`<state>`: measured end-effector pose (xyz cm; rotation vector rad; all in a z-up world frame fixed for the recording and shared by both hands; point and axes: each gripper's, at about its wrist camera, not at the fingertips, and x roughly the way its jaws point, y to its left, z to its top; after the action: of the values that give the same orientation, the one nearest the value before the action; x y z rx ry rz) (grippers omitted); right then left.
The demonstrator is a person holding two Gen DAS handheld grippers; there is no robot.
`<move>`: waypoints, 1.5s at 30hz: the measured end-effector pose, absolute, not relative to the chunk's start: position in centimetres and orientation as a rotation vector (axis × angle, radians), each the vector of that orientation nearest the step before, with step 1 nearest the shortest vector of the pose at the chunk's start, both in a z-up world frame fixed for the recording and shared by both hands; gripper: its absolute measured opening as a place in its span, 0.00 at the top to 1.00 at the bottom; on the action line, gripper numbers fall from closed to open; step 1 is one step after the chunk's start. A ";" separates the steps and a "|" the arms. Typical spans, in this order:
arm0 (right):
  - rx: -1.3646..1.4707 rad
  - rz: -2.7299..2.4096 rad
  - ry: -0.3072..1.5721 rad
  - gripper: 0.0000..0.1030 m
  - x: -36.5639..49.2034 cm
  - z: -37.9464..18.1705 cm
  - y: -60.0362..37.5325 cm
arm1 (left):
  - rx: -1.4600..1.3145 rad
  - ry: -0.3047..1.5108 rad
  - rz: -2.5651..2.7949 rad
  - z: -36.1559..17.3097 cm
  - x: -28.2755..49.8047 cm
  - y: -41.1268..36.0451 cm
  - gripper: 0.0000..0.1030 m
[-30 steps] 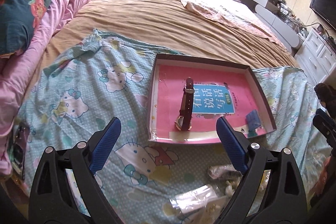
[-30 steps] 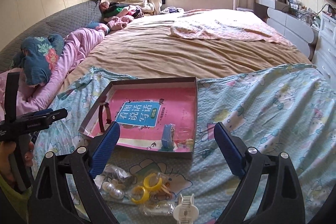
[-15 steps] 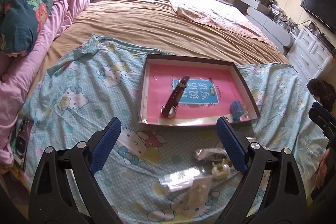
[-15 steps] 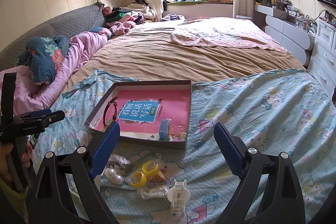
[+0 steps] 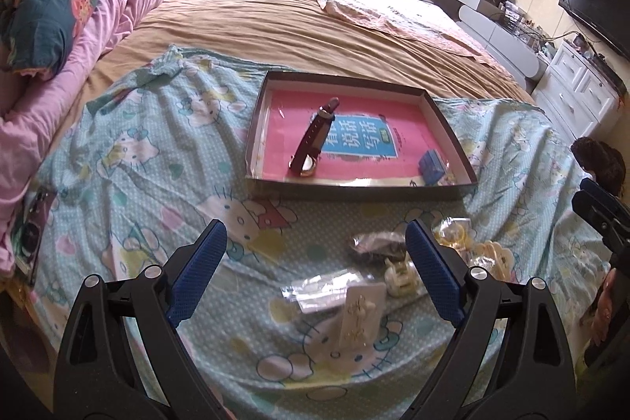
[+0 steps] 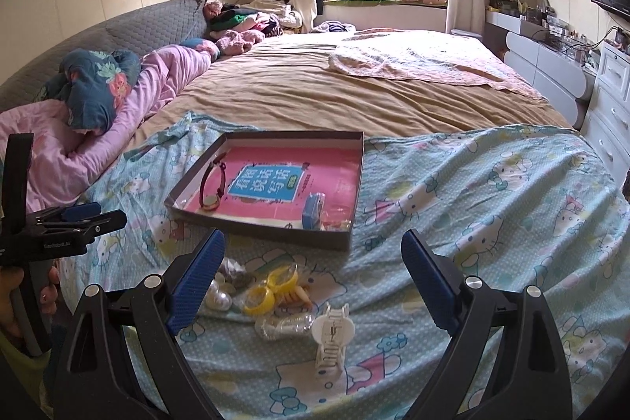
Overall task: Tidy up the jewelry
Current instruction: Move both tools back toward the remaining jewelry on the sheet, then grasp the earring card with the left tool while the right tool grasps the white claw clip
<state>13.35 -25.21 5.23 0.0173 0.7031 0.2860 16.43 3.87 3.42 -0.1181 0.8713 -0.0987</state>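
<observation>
Spread over the bed, your cartoon-print blanket (image 6: 472,191) carries the shallow box (image 6: 275,223) with a red-strapped watch (image 6: 212,187) inside, while your left gripper (image 5: 315,262) and right gripper (image 6: 311,262) both hover wide open, empty, above the loose jewelry (image 6: 271,294).

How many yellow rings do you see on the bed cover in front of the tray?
2. One yellow ring lies nearer the camera; the other yellow ring lies just behind it, toward the tray. Both seem wrapped in clear plastic; more may be hidden.
</observation>
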 end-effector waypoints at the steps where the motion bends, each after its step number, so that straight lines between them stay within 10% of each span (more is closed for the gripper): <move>1: 0.016 0.288 0.706 0.12 13.2 5.0 -25.2 | -0.119 0.872 -0.097 3.3 16.2 3.8 0.17; 45: -0.029 0.265 0.951 0.13 11.6 -6.0 -26.1 | -0.111 1.050 -0.124 -6.4 12.2 0.2 0.22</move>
<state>11.58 -26.08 -6.00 -0.0294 0.9506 0.2649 12.23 0.19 -6.43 -0.1109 1.0496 -0.1243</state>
